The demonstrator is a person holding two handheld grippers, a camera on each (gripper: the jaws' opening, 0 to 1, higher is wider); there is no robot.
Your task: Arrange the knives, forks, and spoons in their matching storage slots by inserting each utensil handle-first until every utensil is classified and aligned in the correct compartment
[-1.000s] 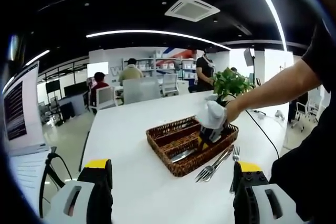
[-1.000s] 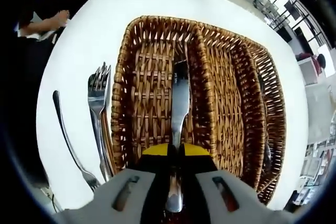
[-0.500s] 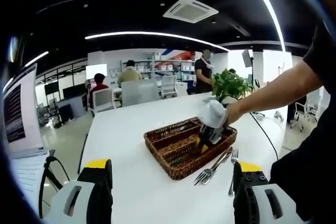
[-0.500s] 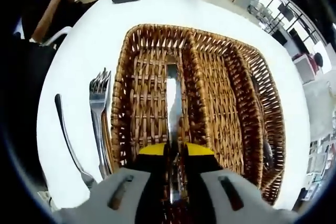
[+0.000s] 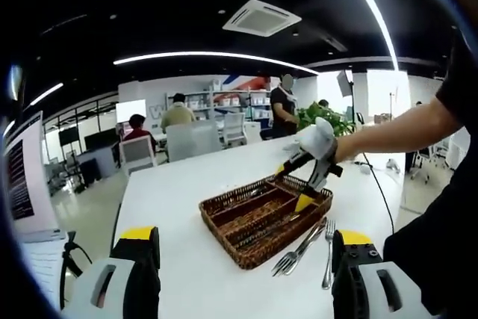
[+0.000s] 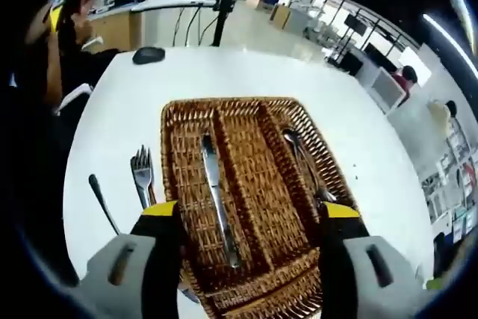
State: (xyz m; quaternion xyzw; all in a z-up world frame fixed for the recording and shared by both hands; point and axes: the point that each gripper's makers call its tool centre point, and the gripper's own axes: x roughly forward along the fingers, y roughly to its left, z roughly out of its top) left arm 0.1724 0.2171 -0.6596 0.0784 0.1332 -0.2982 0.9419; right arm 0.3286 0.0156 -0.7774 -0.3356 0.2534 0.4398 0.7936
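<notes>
Right gripper [image 6: 246,218] hangs with jaws spread wide, the knife [image 6: 216,199] lying between them in the basket [image 6: 258,128] below

Right gripper [image 6: 246,233], jaws spread wide, is held aloft by an extended arm [image 5: 399,128]; left gripper [image 5: 246,278] is likewise parted, nearer.

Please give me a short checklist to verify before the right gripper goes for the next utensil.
1. Right gripper empty, jaws apart: ok.
2. Knife lies flat inside the left compartment of the basket: ok.
3. Forks lie on the table beside the basket, free to reach: ok.
4. Middle compartment free for the forks: ok, it looks bare.
5. Left gripper open and far from the basket: ok.
6. Which of the stacked forks lies on top: cannot tell.
</notes>
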